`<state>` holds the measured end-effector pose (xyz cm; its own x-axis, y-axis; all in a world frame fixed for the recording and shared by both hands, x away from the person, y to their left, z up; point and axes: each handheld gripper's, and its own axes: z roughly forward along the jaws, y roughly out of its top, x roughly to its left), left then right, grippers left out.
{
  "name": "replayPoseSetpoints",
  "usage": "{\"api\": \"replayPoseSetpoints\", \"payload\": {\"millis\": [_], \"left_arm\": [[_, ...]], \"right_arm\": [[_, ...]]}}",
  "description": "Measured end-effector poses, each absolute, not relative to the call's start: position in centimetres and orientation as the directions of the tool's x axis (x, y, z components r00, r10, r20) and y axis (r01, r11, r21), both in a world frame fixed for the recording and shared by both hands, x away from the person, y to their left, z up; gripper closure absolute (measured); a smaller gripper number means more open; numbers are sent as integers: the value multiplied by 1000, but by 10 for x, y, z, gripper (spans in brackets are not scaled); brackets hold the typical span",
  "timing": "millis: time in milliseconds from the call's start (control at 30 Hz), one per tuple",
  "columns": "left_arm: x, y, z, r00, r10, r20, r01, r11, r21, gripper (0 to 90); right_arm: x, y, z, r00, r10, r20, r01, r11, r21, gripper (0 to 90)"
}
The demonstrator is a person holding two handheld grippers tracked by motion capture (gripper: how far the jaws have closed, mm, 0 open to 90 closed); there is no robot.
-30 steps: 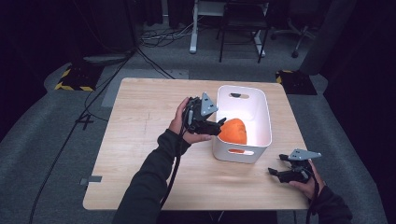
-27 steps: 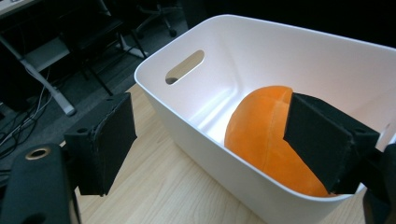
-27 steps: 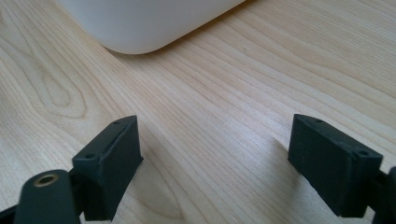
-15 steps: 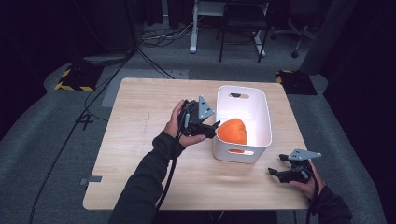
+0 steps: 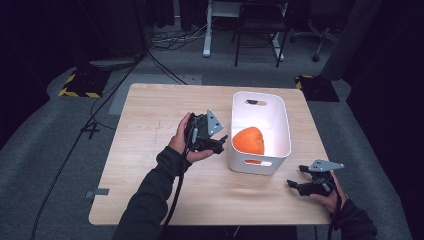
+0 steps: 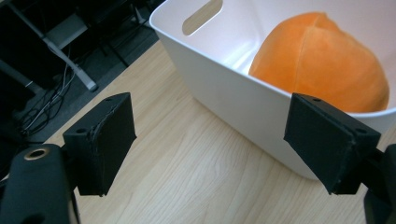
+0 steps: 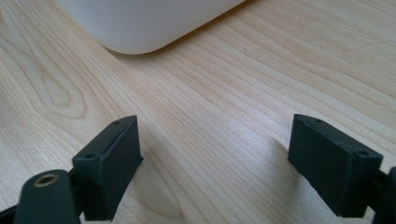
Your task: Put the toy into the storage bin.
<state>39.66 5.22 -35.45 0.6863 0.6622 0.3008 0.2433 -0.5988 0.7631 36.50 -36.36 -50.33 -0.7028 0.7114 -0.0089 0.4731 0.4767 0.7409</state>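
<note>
I am looking down at a pale wooden table [image 5: 150, 165] in a dark room. On its right half stands a white plastic bin [image 5: 280, 125] with handle slots, and inside it, against the near end, lies a soft orange object [image 5: 249, 140], rounded and seamed like a plush fruit.

My left gripper [image 5: 220, 142] sits just outside the bin's left wall, level with the orange object, its jaws spread wide with nothing between them. In the left gripper view the bin wall crosses between the jaws and the orange object [image 6: 322, 65] rises behind it.

My right gripper [image 5: 296, 183] rests low at the table's near right corner, well apart from the bin's near wall, jaws also wide and empty over bare wood.

I judge the step in hand to be the left gripper's work around the orange object. To pick it up cleanly I would lift the jaws above the rim before crossing in, straddle the widest part of the plush, and close gently, since it looks soft and will squash. Clipping the wall could shove the light bin.
</note>
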Motion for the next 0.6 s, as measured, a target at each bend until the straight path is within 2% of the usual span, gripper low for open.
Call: {"api": "replayPoseSetpoints", "payload": {"millis": [600], "left_arm": [[388,75,-377,661,675,329,294,-635,714,166]], "right_arm": [[365,-363,-503,-701,713,-10,473,475,742,171]]}}
